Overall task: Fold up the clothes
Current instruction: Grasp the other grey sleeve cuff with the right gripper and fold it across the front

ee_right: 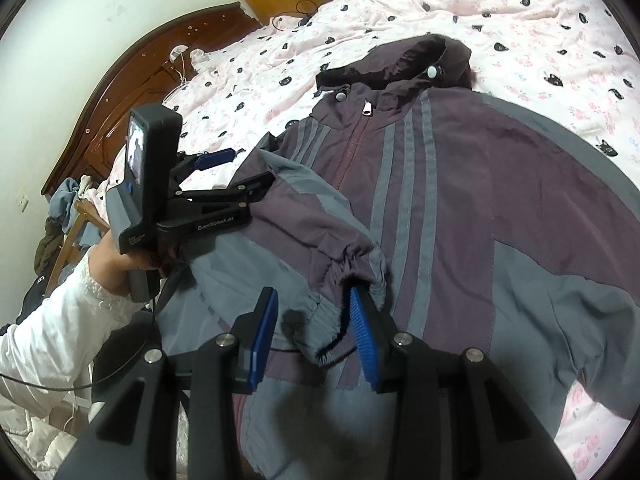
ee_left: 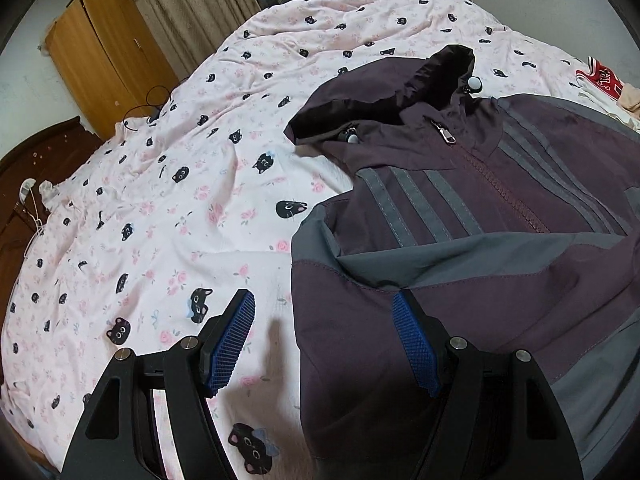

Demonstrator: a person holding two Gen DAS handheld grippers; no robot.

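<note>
- Left wrist view: jacket point(ee_left: 460, 216), purple with grey panels and grey triple stripes, lies front-up on the bedspread point(ee_left: 180, 200) (pink, printed with black cat faces and roses).
- Long axis follows the zip, running from the near hem up and away to the hood point(ee_left: 400, 88); the hood points toward the far side of the bed, its black lining showing.
- Left gripper point(ee_left: 324, 336): blue-padded fingers spread wide, holding nothing; one finger sits over bare bedspread, the other over the jacket's folded-in sleeve, and the jacket's left edge falls between them.
- Background: wooden wardrobe point(ee_left: 100, 52) and curtains point(ee_left: 180, 4) beyond the bed.
- Right wrist view: the same jacket point(ee_right: 460, 200) fills the frame, hood point(ee_right: 404, 60) farthest away, zip line tilted slightly left.
- One sleeve is folded across the chest, its gathered cuff point(ee_right: 356, 268) near the middle of the body.
- Right gripper point(ee_right: 314, 336): fingers apart, clamping nothing (the cuff lies just ahead of and between the tips).
- Left gripper point(ee_right: 236, 172) appears at left, fingers apart at the jacket's edge, held by a hand point(ee_right: 124, 268) in a white sleeve.
- Dark wooden headboard point(ee_right: 132, 92) stands behind.
</note>
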